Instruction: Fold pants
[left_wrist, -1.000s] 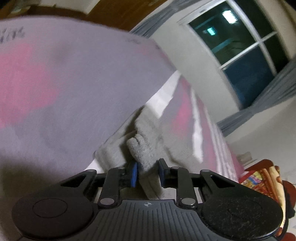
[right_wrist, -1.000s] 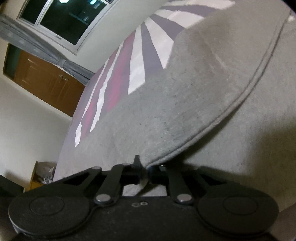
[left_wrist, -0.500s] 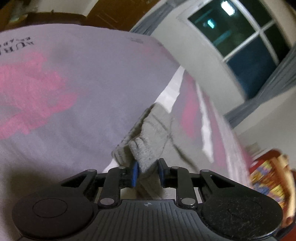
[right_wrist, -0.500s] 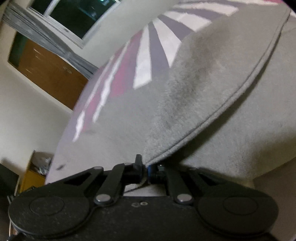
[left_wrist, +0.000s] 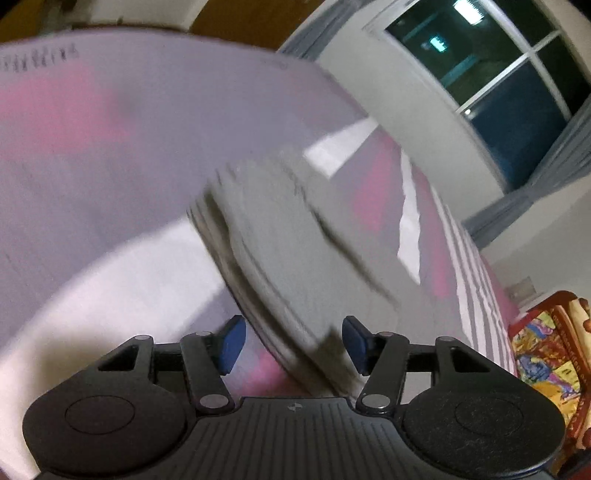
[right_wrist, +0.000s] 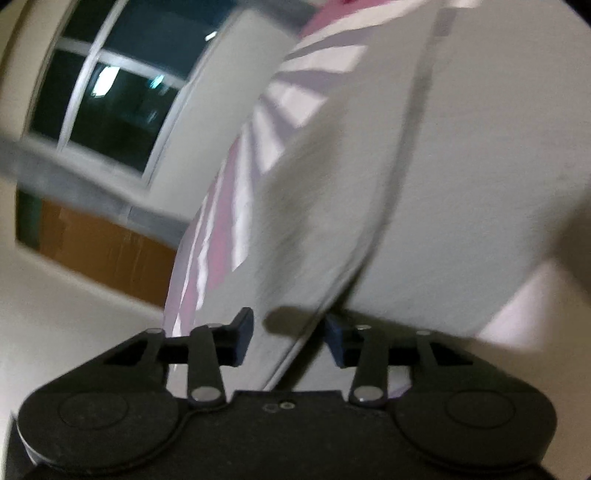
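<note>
The grey pants (left_wrist: 291, 236) lie folded on the striped bed cover (left_wrist: 110, 155). In the left wrist view my left gripper (left_wrist: 293, 345) is open, its blue pads apart on either side of the folded edge, which lies between them unclamped. In the right wrist view the pants (right_wrist: 424, 206) fill the right half, with a hem seam running down to my right gripper (right_wrist: 290, 341). That gripper is open, with the cloth edge loose between the pads. Both views are blurred by motion.
The bed cover has pink, white and lilac stripes (right_wrist: 236, 206). A window (left_wrist: 491, 81) with grey curtains is behind the bed. A colourful blanket (left_wrist: 546, 354) lies at the right. A wooden door (right_wrist: 96, 251) shows in the right wrist view.
Both grippers were shut on the pants' edge and have opened, letting the cloth go. The pants have dropped flat onto the bed.
</note>
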